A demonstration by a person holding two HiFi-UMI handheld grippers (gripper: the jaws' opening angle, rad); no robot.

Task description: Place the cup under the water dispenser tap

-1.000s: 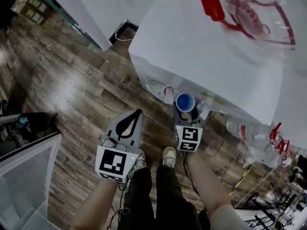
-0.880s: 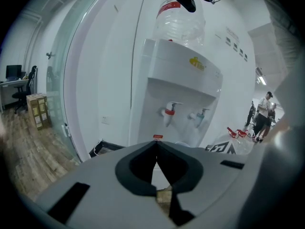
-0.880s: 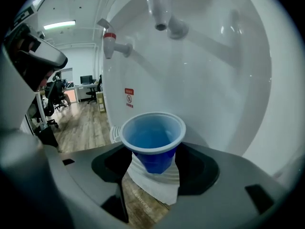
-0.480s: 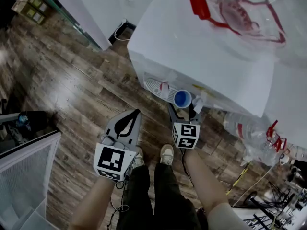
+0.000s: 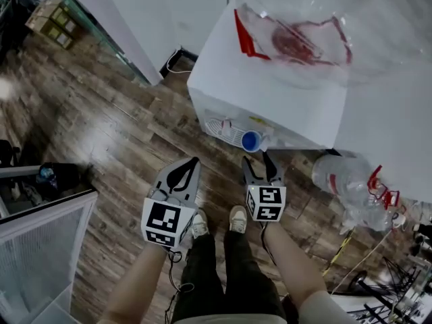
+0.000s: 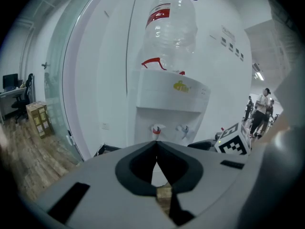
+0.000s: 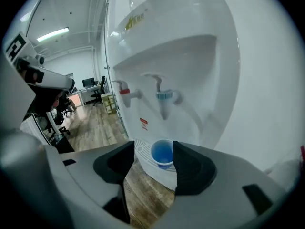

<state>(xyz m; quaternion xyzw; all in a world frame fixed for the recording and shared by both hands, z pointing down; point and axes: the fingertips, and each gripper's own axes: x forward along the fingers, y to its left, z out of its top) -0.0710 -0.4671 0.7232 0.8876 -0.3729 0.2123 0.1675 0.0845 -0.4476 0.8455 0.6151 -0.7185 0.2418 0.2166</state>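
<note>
A small blue cup (image 5: 250, 140) stands on the white drip tray (image 5: 224, 131) of the water dispenser (image 5: 270, 86). In the right gripper view the cup (image 7: 162, 152) sits below the blue tap (image 7: 164, 97), to the right of the red tap (image 7: 125, 92). My right gripper (image 5: 259, 162) is drawn back from the cup and is open. Its jaws have just been closing with nothing between them, and the cup shows beyond their tips (image 7: 153, 142). My left gripper (image 5: 192, 162) hangs shut and empty to the left, pointing at the dispenser (image 6: 167, 99).
A big clear bottle (image 6: 171, 27) sits upside down on the dispenser. Empty bottles (image 5: 341, 177) lie on the wooden floor at the right. A glass partition (image 5: 101, 32) runs along the left and a white cabinet (image 5: 40, 248) stands at lower left. A person (image 6: 261, 111) stands far off.
The right gripper held the cup at the tray, opened wide, then pulled back and up, leaving the cup standing under the tap. The left gripper has risen a little.
</note>
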